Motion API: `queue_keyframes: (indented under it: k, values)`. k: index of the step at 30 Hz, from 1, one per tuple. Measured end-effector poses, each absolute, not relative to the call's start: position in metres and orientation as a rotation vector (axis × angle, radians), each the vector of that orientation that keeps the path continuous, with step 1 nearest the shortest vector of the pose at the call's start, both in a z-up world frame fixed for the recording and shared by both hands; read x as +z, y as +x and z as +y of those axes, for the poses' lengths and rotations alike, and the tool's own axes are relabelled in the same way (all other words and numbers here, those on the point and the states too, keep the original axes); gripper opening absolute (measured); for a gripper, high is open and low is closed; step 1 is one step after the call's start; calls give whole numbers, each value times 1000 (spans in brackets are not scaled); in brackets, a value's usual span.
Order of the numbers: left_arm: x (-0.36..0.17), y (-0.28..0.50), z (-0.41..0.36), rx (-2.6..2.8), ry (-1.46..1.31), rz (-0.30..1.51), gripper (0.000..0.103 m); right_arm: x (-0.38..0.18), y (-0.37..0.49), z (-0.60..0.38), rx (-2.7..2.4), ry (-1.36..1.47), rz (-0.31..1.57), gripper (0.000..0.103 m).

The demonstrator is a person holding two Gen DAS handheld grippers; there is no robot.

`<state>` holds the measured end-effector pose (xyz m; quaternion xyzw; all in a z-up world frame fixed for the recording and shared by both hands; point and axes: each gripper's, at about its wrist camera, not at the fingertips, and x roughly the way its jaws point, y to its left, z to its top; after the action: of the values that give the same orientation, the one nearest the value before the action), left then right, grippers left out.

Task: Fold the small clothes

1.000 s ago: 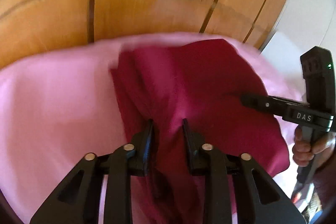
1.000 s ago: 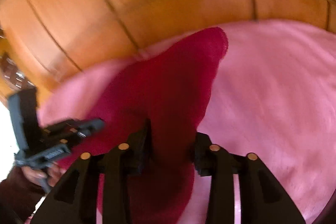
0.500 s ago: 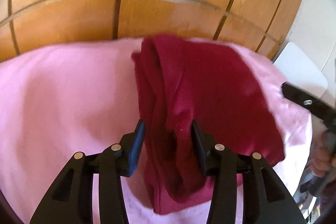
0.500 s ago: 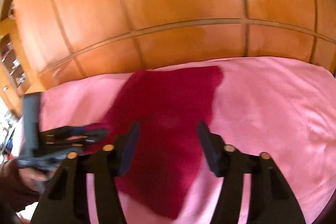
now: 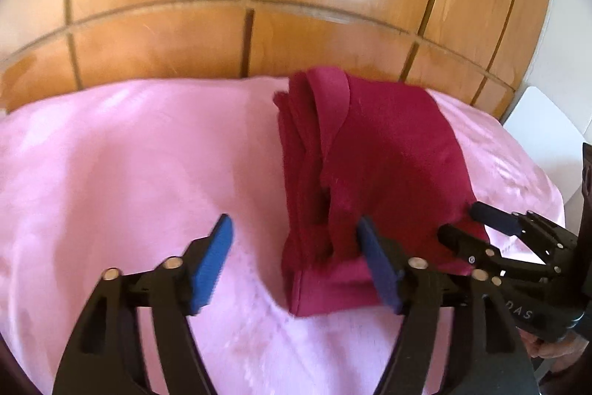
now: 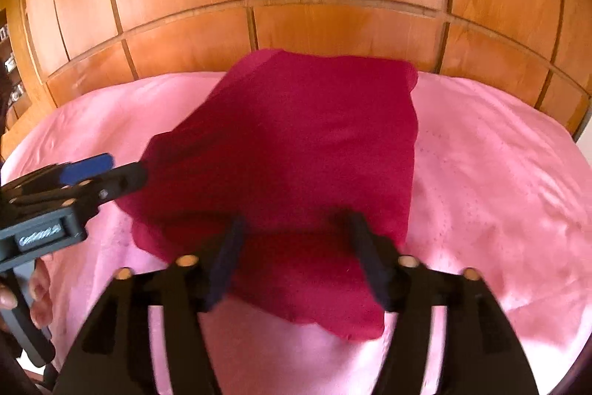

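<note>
A dark red garment (image 5: 388,154) lies folded on the pink sheet (image 5: 129,154), its layered edge on the left. My left gripper (image 5: 296,247) hovers over its near left corner. The jaws are opening, and the blue pads (image 5: 212,265) stand apart from the cloth without pressing it. The right gripper (image 5: 460,221) shows at the garment's right edge. In the right wrist view the garment (image 6: 303,143) fills the middle. My right gripper (image 6: 296,236) is over its near edge, jaws opening and gripping nothing. The left gripper (image 6: 125,167) sits at the cloth's left side.
A glossy wooden panelled wall (image 5: 296,24) rises right behind the bed. A white surface (image 5: 544,124) stands past the bed's right edge. A hand (image 6: 37,287) holds the left gripper's handle. Bare pink sheet (image 6: 499,191) spreads to the right of the garment.
Both grippers were shut on the red cloth a second ago. They have let go, widened their jaws and drawn back. The garment now lies flat on the sheet.
</note>
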<state>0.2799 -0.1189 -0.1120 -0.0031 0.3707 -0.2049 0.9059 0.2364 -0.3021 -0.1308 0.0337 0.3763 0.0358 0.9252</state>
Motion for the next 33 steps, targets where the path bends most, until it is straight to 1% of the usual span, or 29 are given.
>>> queue_keyframes:
  k: [2,3,4,5,7,9,11,13,15,16,21,33]
  values:
    - [-105,269,-114,-401,-2,739,75,-126,237,-294,51,73,755,74]
    - [-103,263,-111,-391,3,732,78,-123,231,-293,34,77,743,80]
    - [-101,258,-109,-382,7,724,83,-119,225,-292,11,84,728,84]
    - [-99,256,-109,-375,8,716,85,-116,219,-293,-10,92,714,85]
    - [-94,245,-104,-360,4,697,89,-108,208,-291,-59,111,685,94]
    - [-90,236,-100,-347,2,678,92,-103,199,-290,-96,127,666,97]
    - [-86,226,-97,-329,7,660,93,-100,188,-289,-146,142,650,100]
    - [-84,215,-94,-321,16,643,97,-98,178,-286,-179,143,645,100]
    - [-82,207,-94,-311,29,624,97,-100,173,-284,-199,144,655,100]
    - [-82,201,-93,-302,36,618,99,-101,169,-282,-206,150,661,100]
    - [-80,187,-86,-276,21,614,99,-103,157,-274,-228,142,671,101]
    - [-71,171,-81,-259,8,585,99,-81,126,-276,-285,181,584,101]
